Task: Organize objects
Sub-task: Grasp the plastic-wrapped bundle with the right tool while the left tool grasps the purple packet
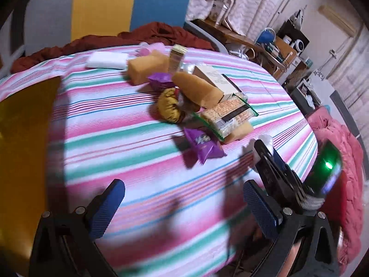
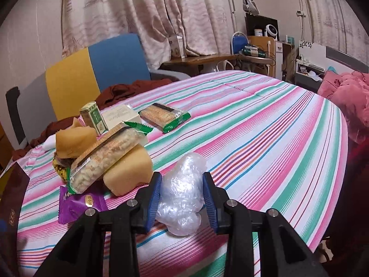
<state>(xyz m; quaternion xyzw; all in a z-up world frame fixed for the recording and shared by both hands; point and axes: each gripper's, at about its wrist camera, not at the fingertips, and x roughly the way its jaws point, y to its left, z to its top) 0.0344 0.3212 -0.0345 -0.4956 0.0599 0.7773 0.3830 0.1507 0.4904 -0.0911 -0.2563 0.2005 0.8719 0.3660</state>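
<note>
We see a striped tablecloth (image 2: 265,124) in pink, teal and white over the table, w/ a pile of stuff at one side. Right gripper (image 2: 181,198) is clamped on a crumpled clear plastic bag (image 2: 182,196); both blue pads press its sides, bag bulges above and below them, its lower end near the cloth. In left wrist view the right gripper (image 1: 268,152) shows at right, w/ a bit of the clear plastic at its tip.

Left gripper (image 1: 184,205) has jaws wide apart, nothing btwn them, only cloth beneath; that view is motion-blurred.

Pile, just left of the bag: a rice-cracker pack (image 2: 103,159) w/ green edges lies tilted over a tan sponge block (image 2: 129,173). Another tan sponge (image 2: 75,142) sits behind it. A small green-white box (image 2: 93,117) stands upright, a pale flat box (image 2: 120,115) beside it. A 2nd cracker pack (image 2: 165,116) lies flat on the cloth, apart from the pile. A purple snack packet (image 2: 80,205) lies at the pile's near edge, close to the right gripper's left finger. A yellow patterned pouch (image 1: 169,105) is wedged in the pile in left view; a white flat block (image 1: 107,61) lies farther back.

Chair w/ yellow and blue back (image 2: 96,73) stands behind the table, dark red cloth (image 2: 129,87) heaped on it.
</note>
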